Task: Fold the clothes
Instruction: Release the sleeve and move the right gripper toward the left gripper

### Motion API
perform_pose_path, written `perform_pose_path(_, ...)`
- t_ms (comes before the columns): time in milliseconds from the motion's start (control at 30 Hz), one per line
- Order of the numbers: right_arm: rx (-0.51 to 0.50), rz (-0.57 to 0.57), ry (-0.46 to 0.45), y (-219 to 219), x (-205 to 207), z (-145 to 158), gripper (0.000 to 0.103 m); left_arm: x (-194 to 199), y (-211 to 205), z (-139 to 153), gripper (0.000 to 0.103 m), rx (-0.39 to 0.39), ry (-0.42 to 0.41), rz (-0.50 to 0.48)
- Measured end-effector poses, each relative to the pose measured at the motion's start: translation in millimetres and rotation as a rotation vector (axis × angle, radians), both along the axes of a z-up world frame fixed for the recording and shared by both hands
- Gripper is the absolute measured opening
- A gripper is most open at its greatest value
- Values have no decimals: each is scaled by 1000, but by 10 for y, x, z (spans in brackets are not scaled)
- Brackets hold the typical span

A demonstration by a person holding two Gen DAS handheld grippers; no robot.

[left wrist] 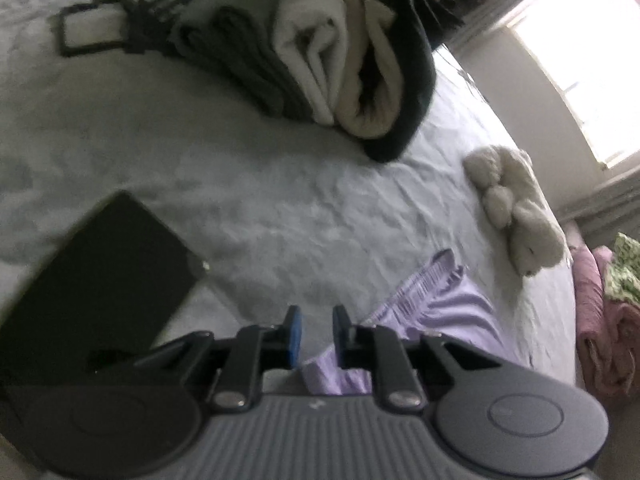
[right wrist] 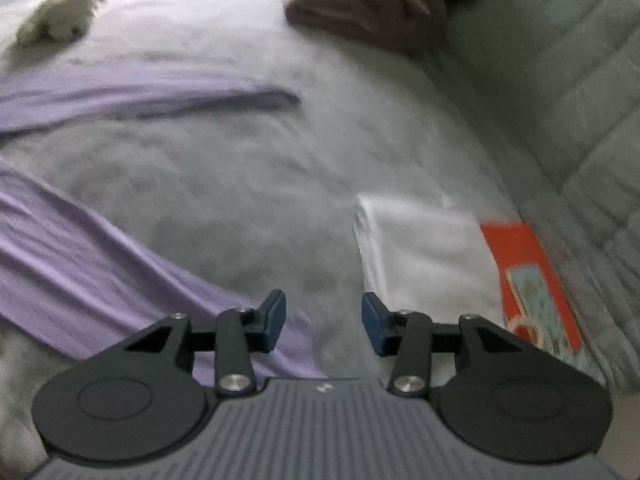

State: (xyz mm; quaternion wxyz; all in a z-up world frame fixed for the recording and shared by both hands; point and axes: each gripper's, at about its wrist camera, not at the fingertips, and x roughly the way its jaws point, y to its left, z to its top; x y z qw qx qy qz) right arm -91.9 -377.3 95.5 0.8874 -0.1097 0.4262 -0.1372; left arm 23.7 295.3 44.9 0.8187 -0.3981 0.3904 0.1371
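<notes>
- On the pale bed sheet (left wrist: 280, 208) a lilac garment (right wrist: 72, 256) lies spread out, not folded: in the right wrist view one long strip runs from 9 o'clock toward the centre, a second from 9 down to 6 o'clock, the two well apart at their far ends.
- In the left wrist view its gathered, ribbed edge (left wrist: 416, 296) sits at about 5 o'clock, just past the fingertips.
- The left gripper (left wrist: 317, 330) hangs low over the cloth with a narrow gap between its blue pads; nothing sits between them.
- The right gripper (right wrist: 323, 320) is spread wider and holds nothing, its left finger over the near strip's end.
- At 12 o'clock in the left view a stack of folded clothes (left wrist: 320, 60) rests, with a plush toy (left wrist: 516, 208) at 3 o'clock and a dark tablet (left wrist: 100, 280) at 9.
- A white folded cloth (right wrist: 420, 252) and an orange booklet (right wrist: 536, 284) lie at 4 o'clock in the right view.
- The garment looks thin, light and limp; I judge it will sag and slide on the sheet, so pinching the firmer ribbed edge and a strip's hem, one per gripper, should hold better than mid-cloth.
</notes>
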Motion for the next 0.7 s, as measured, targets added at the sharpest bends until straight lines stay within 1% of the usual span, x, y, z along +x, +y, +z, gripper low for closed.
perform_pose_path(67, 30, 71, -38, 229, 117, 63, 46, 37, -39, -17, 15, -16, 1, -17)
perform_pose_path(167, 31, 240, -48, 825, 393, 23, 46, 71, -76, -27, 15, -16, 5, -27)
perform_pose_path(267, 55, 433, -43, 1534, 686, -52, 46, 70, -62, -41, 15, -22, 7, -22)
perform_pose_path(400, 48, 737, -65, 2546, 1058, -82, 46, 36, -18, -45, 15, -21, -1, -16)
perform_pose_path(500, 82, 868, -67, 3129, 1433, -89, 46, 25, -18, -64, 15, -29, 0, -40)
perform_pose_path(600, 98, 956, -50, 3606, 1803, -149, 46, 19, -26, -59, 15, -10, -2, -74)
perform_pose_path(700, 98, 1037, -35, 4009, 2119, -213, 46, 24, 12, -78, 15, -24, 1, -74)
